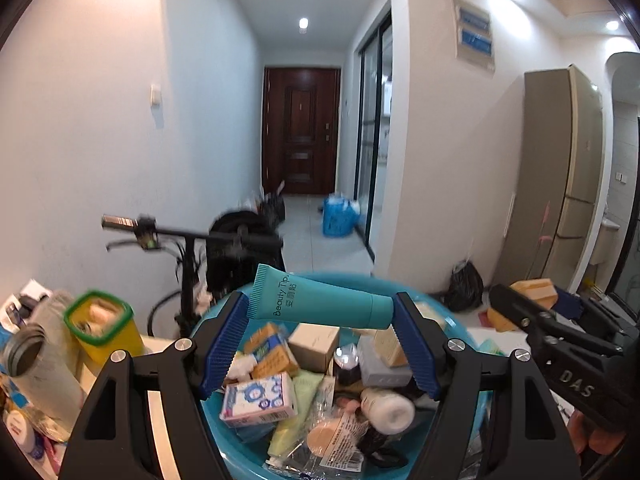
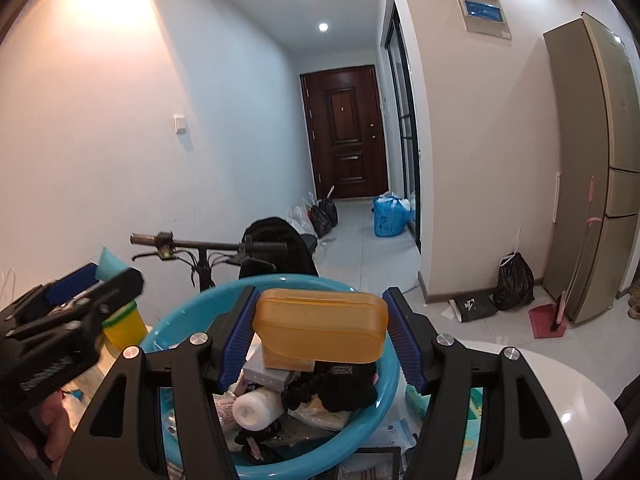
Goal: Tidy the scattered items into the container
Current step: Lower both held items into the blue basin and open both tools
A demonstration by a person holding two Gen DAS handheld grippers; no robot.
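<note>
Spanning the basin (image 1: 224, 312) rim: left gripper (image 1: 320, 312) clamping tube (image 1: 320, 300), right gripper (image 2: 320, 332) clamping orange case (image 2: 320, 324).

home hallway | wooden front door (image 2: 344, 132) | fridge (image 2: 596, 168) | scooter (image 2: 208, 246)

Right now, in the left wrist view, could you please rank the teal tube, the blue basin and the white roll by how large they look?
1. blue basin, clearly the largest.
2. teal tube, held in the left gripper.
3. white roll, smallest, though partly hidden among clutter, so the gap is uncertain.
</note>
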